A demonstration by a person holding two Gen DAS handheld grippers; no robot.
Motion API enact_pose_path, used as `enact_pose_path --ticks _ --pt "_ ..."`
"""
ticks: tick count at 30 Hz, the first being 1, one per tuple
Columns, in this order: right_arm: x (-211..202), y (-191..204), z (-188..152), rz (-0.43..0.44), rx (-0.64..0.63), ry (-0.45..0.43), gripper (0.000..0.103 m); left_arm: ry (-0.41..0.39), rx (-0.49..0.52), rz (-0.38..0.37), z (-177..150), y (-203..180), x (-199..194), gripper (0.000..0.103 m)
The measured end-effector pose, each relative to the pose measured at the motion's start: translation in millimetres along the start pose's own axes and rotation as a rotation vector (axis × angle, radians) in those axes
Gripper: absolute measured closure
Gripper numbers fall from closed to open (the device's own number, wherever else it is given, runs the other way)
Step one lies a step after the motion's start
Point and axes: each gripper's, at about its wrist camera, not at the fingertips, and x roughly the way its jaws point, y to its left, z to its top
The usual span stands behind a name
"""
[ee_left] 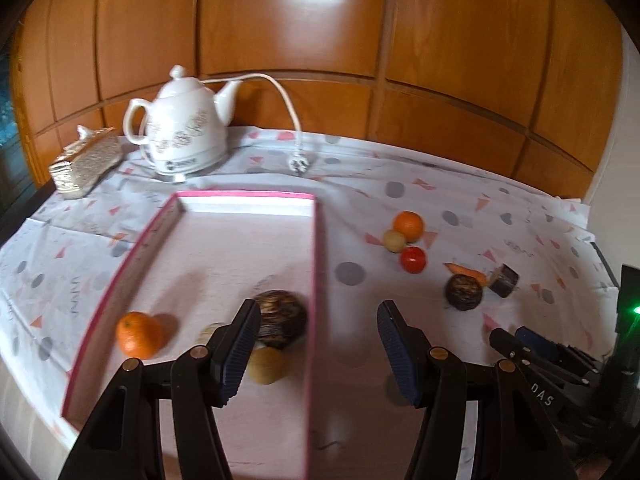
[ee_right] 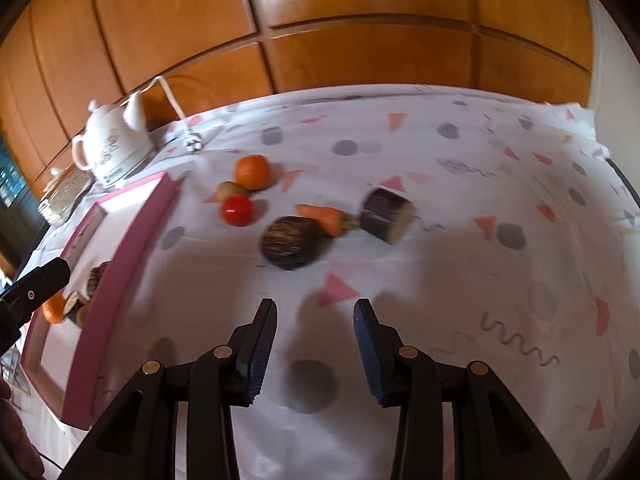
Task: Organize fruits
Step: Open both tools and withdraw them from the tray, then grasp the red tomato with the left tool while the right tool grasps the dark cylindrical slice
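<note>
A pink-rimmed tray point(ee_left: 314, 280) holds an orange point(ee_left: 139, 335), a dark round fruit point(ee_left: 280, 318), a yellow-green fruit point(ee_left: 267, 365) and a small pale fruit point(ee_left: 210, 331). My left gripper point(ee_left: 316, 320) is open and empty above the tray's right wall. On the cloth lie an orange point(ee_right: 252, 171), a tan fruit point(ee_right: 229, 190), a tomato point(ee_right: 237, 210), a dark round fruit point(ee_right: 292, 242), a carrot point(ee_right: 326, 217) and a dark cut piece point(ee_right: 386, 215). My right gripper point(ee_right: 315, 320) is open and empty, short of the dark fruit. The tray point(ee_right: 120, 248) lies at its left.
A white kettle point(ee_left: 182, 126) with cord and plug point(ee_left: 298, 164) stands behind the tray, and a glittery box point(ee_left: 86, 166) sits to its left. Wooden panels back the table. The right gripper's body point(ee_left: 536, 354) shows at the lower right of the left wrist view.
</note>
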Motion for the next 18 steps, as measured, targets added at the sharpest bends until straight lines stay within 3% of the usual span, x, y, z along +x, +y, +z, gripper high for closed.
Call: enact_pose_path --ticks 5,18 --pt "2 -19 1 -0.024 0.039 0.001 0.063 0.054 -0.001 -0.065 9 -19 23 0.052" --pt "5 -34 0 -0.024 0.051 -0.005 0.063 0.141 -0.011 -0.117 38 -63 93 0.053"
